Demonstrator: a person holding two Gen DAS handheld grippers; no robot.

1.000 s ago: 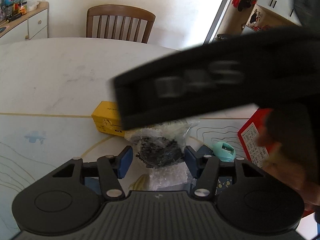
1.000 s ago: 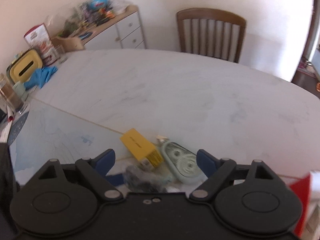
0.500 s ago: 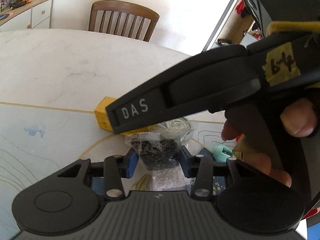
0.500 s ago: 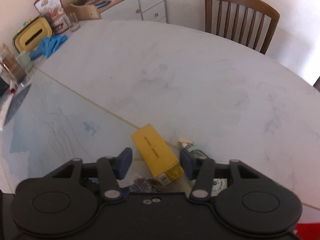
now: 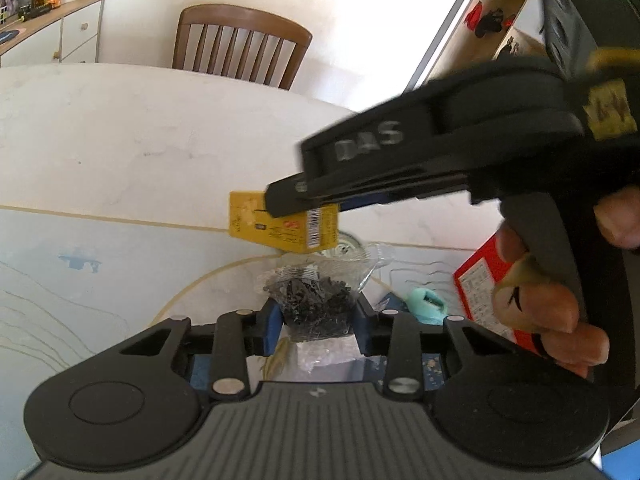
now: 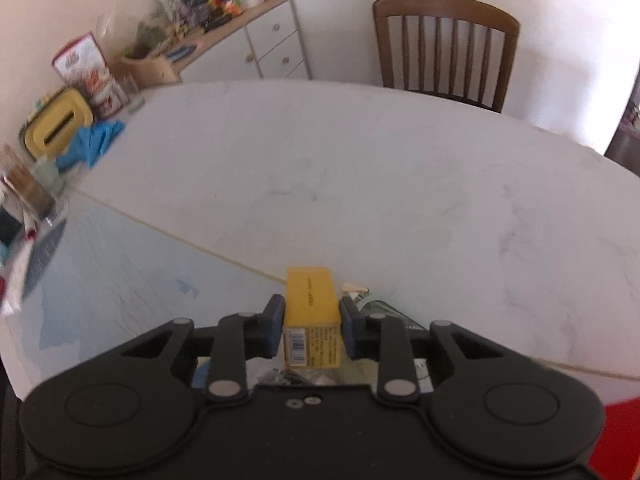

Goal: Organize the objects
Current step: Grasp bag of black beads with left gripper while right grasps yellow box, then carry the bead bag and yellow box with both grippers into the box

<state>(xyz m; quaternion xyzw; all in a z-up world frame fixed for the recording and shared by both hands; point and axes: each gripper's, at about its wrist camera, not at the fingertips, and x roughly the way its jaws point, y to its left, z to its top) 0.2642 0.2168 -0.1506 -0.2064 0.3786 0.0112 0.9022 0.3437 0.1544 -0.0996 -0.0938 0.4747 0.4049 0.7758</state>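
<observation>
Through my left wrist camera, the only writing I can read is "DAS" in pale letters on the black body of my right gripper [image 5: 304, 200], which crosses the upper right of the view with a strip of yellow tape [image 5: 610, 110] whose handwritten mark I cannot make out. My left gripper [image 5: 318, 318] has its jaws closing, the blue pads pressed against both sides of a clear plastic bag [image 5: 316, 300] filled with small black pieces, low over the tabletop [image 5: 120, 140]. Past the bag, the right gripper's tips hold a yellow box [image 5: 288, 226] in the air; its side carries a barcode and fine print too small to read. Only this view shows my right hand [image 5: 560, 280] around the handle, a mint-green object [image 5: 426, 304] beside the bag, and a red carton [image 5: 484, 280] with a white printed panel. From the right wrist camera, the jaws of my right gripper [image 6: 312, 326] are closing, the pads tight on the two long sides of the yellow box [image 6: 310, 300], which points away from me; there is a barcode and tiny unreadable text on its near end and a faint line of print along its top. Only this view shows the tabletop's far left edge, crowded with a yellow-lidded container [image 6: 56, 126] and blue cloth [image 6: 94, 142]. A wooden chair [image 6: 444, 46] stands beyond the tabletop.
</observation>
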